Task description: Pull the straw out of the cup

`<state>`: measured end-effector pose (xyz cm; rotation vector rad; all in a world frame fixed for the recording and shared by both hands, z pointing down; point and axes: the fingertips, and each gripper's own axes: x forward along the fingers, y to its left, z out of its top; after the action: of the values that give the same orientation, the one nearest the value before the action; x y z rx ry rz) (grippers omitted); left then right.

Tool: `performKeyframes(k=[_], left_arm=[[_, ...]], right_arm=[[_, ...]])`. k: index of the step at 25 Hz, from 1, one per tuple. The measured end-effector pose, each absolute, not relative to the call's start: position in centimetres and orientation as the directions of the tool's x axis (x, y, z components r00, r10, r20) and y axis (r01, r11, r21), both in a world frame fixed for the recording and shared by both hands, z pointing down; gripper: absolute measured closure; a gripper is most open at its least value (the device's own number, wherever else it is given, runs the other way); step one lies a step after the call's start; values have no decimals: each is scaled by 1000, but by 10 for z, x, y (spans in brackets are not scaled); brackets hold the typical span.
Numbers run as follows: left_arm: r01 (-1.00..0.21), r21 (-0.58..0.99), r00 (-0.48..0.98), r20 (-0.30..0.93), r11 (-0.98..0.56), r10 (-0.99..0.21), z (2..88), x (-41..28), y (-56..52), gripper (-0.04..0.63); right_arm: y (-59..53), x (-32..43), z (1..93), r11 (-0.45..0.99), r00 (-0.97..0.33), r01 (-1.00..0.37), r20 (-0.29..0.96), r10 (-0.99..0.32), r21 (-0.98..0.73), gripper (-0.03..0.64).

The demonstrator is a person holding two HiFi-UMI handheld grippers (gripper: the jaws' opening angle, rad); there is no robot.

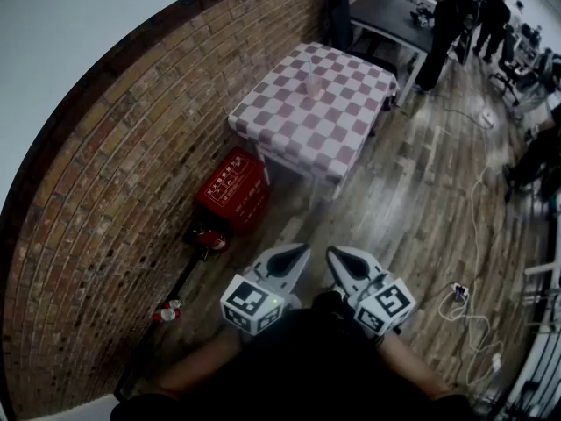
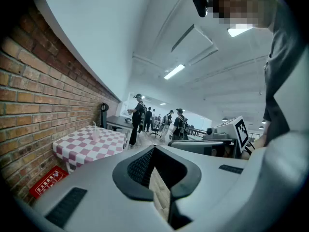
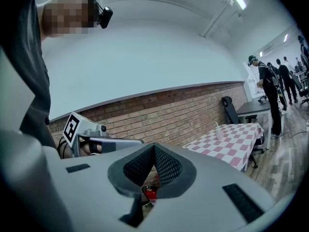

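A pale cup (image 1: 313, 83) with a straw stands on the table with the pink-and-white checked cloth (image 1: 298, 125), far ahead of me across the wooden floor. In the left gripper view the cup (image 2: 95, 135) is small on that table (image 2: 84, 146); in the right gripper view the cup (image 3: 219, 134) sits on the same table (image 3: 236, 144). My left gripper (image 1: 292, 259) and right gripper (image 1: 340, 262) are held side by side close to my body, both shut and empty. Their jaws meet at the tips (image 2: 153, 151) (image 3: 154, 149).
A brick wall (image 1: 123, 165) runs along the left. A red crate (image 1: 232, 189) and a fire extinguisher (image 1: 207, 237) lie on the floor by the checked table. Behind it stand a black chair (image 1: 337, 7) and a dark table (image 1: 394, 16). Several people (image 1: 456, 16) stand at the back right. Cables (image 1: 465, 305) cross the floor.
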<state>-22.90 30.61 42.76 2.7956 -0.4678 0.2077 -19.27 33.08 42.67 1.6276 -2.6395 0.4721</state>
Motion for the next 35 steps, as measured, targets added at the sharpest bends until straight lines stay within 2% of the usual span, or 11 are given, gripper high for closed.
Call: performKeyframes(k=[12,20,35], left_arm=[[-339,279,936,193,-899,-293,431,-224,302,588],[-337,272,936,201,-901,-289,431,-194,293,588],[-338,262,937,178,-904,-299,420,-44,255,588]], right_arm=[[330,-185,427,403,-451,-875,150,-880,-270,607],[321,-158,426,406,-454,-871,135,-881,-276,606],[281,-12,413,435,-474,-864,117,-873,-253,606]])
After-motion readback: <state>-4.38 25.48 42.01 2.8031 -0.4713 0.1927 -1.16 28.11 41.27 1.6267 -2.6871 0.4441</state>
